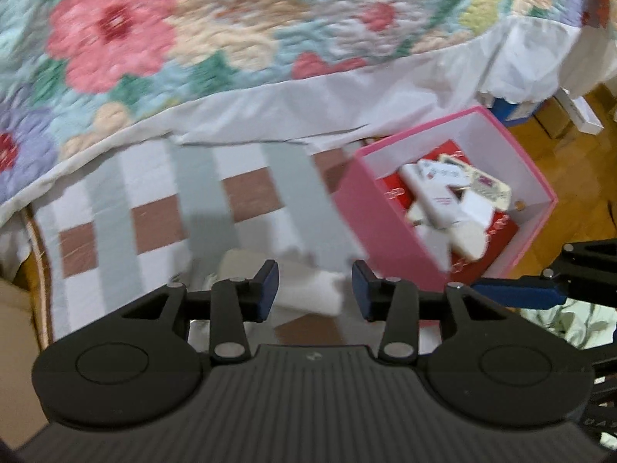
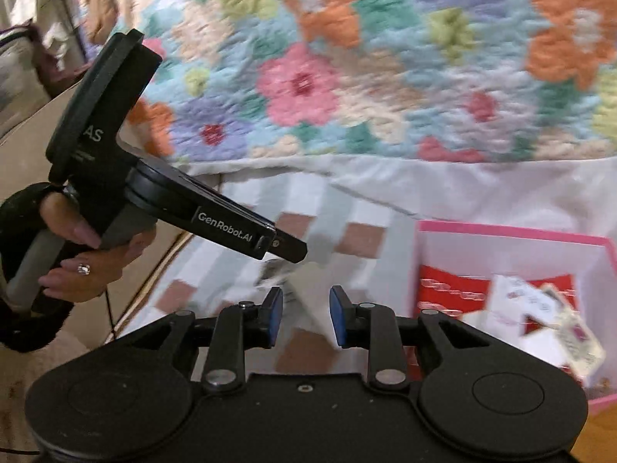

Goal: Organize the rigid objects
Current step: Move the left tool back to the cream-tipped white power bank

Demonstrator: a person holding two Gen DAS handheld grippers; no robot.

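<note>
Grippers (image 1: 314,289) (image 2: 304,316) agape beside pink box (image 1: 385,216)

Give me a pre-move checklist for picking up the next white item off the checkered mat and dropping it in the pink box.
1. Left gripper open, nothing held: ok.
2. Right gripper open, nothing held: ok.
3. White item on the checkered mat, ahead of the left fingers: ok; blurred, shape cannot tell.
4. Pink box open-topped: ok.
5. Room left in the box among the white packets: cannot tell.
</note>
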